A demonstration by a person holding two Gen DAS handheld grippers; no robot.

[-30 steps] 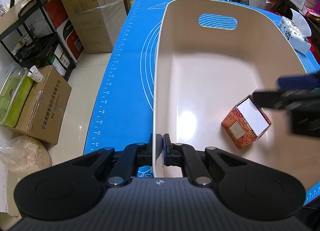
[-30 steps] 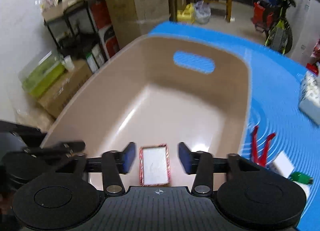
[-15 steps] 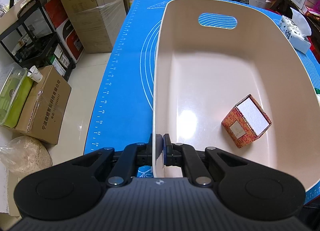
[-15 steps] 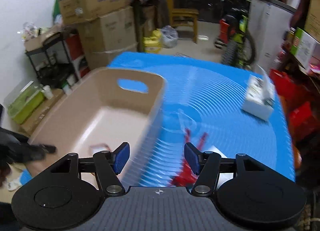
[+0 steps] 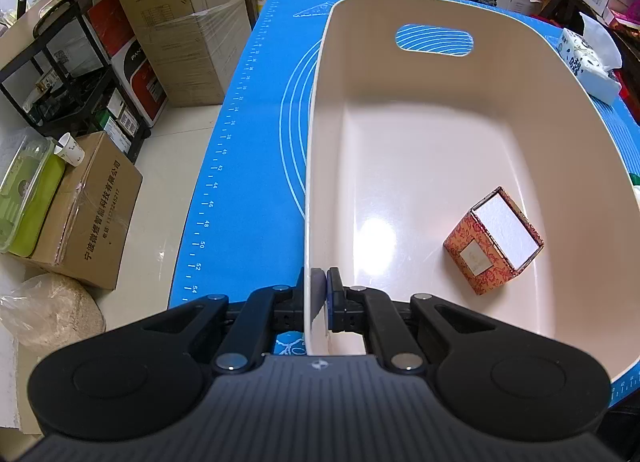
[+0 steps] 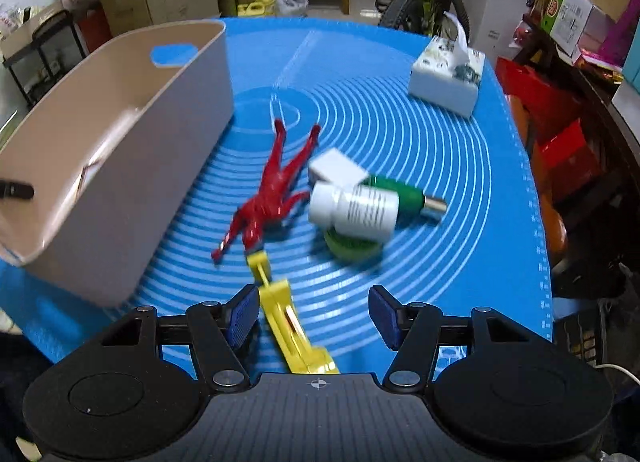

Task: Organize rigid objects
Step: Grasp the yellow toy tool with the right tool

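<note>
Left gripper (image 5: 319, 288) clamped on the near rim of the beige bin (image 5: 400, 133), one pad outside the wall, one inside. Within the bin, a small red patterned box (image 5: 494, 242) on the floor toward the right wall, white top face up, well apart from the clamped rim. Under the bin, a blue mat (image 5: 248, 149) printed with ruler marks and arcs. Beyond the mat's left edge, cardboard boxes (image 5: 176, 17) and a black shelf (image 5: 60, 73) on the floor.

Right gripper (image 6: 312, 316) about half open after a recent widening, pads touching nothing. Between and below the fingers, a yellow toy (image 6: 290, 322) flat on the mat, nearer the left pad. Just past it, a red figurine (image 6: 272, 193) sprawled face down, close beside the bin's outer wall. To its right, a cluster touching one another: a white bottle (image 6: 356, 211) on its side, a green tube (image 6: 404, 193) behind, a small white box (image 6: 336, 169), a green lid (image 6: 352, 248) beneath. Farther back right, a tissue pack (image 6: 446, 77).
</note>
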